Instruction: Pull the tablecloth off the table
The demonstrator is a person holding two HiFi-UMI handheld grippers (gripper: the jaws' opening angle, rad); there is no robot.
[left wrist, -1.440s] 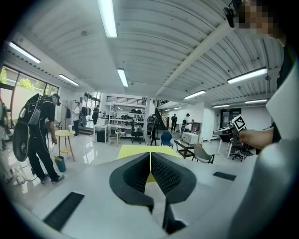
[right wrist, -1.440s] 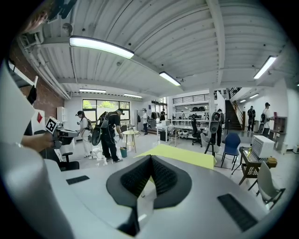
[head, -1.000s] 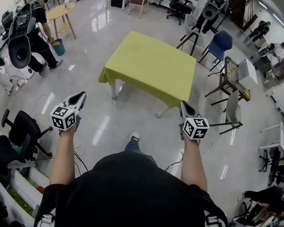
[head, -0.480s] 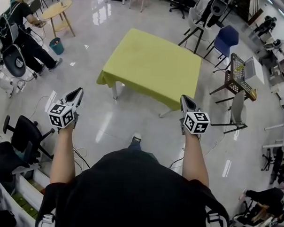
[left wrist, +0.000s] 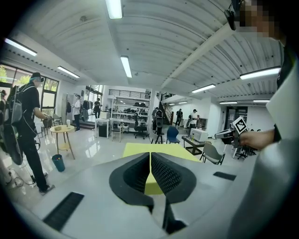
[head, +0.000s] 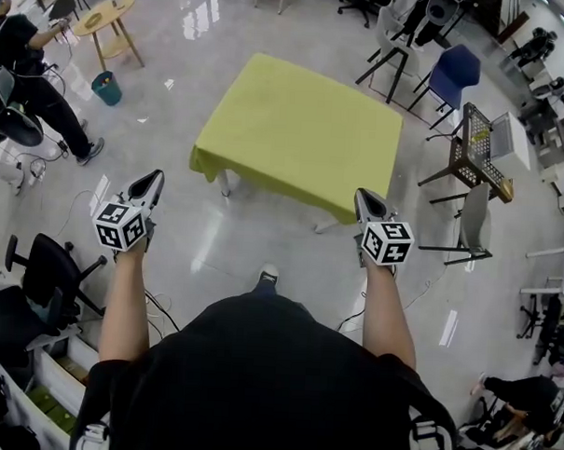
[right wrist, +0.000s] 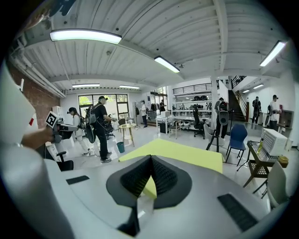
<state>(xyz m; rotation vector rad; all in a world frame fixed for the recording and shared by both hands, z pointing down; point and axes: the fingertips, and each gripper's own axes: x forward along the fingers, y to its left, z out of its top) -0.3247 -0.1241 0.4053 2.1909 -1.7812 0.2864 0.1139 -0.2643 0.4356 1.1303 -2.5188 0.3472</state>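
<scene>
A yellow-green tablecloth covers a table with white legs in the middle of the shiny floor; it also shows ahead in the left gripper view and the right gripper view. My left gripper is held short of the cloth's near left corner, shut and empty. My right gripper hangs just in front of the cloth's near right edge, shut with nothing between its jaws. Neither gripper touches the cloth.
A blue chair and a metal rack stand right of the table. A round wooden side table, a teal bin and a person are at the far left. A black office chair is near my left arm.
I have stepped closer: the table now sits nearer and larger in the head view, and both grippers have closed in on its near edge. Both stay shut.
</scene>
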